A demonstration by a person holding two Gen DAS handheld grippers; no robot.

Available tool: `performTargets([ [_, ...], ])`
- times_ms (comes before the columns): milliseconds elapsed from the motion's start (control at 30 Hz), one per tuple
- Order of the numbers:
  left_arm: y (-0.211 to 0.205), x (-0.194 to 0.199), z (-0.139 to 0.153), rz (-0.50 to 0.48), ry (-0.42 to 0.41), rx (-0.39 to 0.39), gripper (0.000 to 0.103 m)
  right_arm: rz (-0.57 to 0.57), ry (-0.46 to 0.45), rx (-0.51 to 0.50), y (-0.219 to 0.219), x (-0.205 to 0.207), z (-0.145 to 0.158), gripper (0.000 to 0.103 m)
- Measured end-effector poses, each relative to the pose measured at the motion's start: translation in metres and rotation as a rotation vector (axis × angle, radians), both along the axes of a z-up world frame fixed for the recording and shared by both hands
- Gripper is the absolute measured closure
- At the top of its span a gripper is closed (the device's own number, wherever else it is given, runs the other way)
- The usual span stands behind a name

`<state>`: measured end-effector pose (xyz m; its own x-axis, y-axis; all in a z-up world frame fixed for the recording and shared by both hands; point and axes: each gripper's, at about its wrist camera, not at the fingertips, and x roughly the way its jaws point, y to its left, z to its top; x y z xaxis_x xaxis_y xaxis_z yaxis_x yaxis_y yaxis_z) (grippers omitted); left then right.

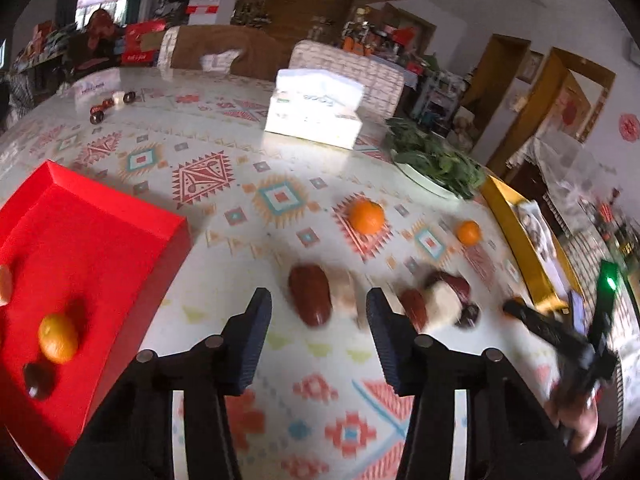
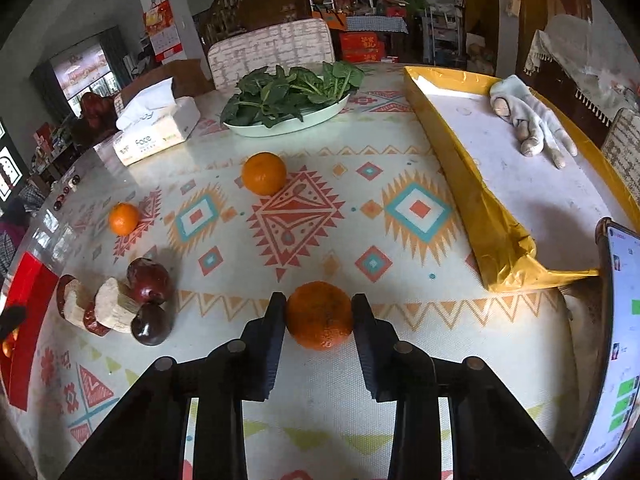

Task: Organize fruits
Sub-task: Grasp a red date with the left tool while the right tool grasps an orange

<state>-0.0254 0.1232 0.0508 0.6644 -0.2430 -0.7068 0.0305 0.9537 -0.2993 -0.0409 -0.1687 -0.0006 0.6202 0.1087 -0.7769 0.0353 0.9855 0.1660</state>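
The right gripper [image 2: 319,311] has its fingers clamped on a round orange mandarin [image 2: 319,315] (squarely, mid-height); it should lift straight up. The left gripper's [image 1: 319,300] fingers stand apart, empty.

table cover [image 2: 400,320]: patterned cloth-like mat, matt, fine woven texture; glossy and reflective at the far edge
held round orange [image 2: 319,315]: dimpled peel, dull sheen
right gripper [image 2: 319,322] pads: black ribbed rubbery plastic, matt
red rectangular tray [image 1: 120,236]: smooth, plastic or card, satin
gold-rimmed box lid [image 2: 492,216]: crinkled shiny foil paper, matt white inside
pale oval plate [image 2: 320,116]: glossy, ceramic-like
cut dark red fruit pieces [image 2: 116,304]: glossy skin, rough pale flesh
tissue pack [image 2: 156,136]: soft plastic wrap, paper tissue
grey glove [image 2: 532,120]: knitted cloth
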Motion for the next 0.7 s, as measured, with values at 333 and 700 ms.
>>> performTargets([
  [333,0.009,0.034,-0.025,0.046,0.101,-0.020,0.078,0.024,-0.002,0.053,-0.002,-0.001,0.000,0.067],
  [700,-0.002,0.015,-0.028,0.021,0.078,0.155,0.072,0.021,-0.003,0.053,-0.003,-0.002,0.000,0.066],
])
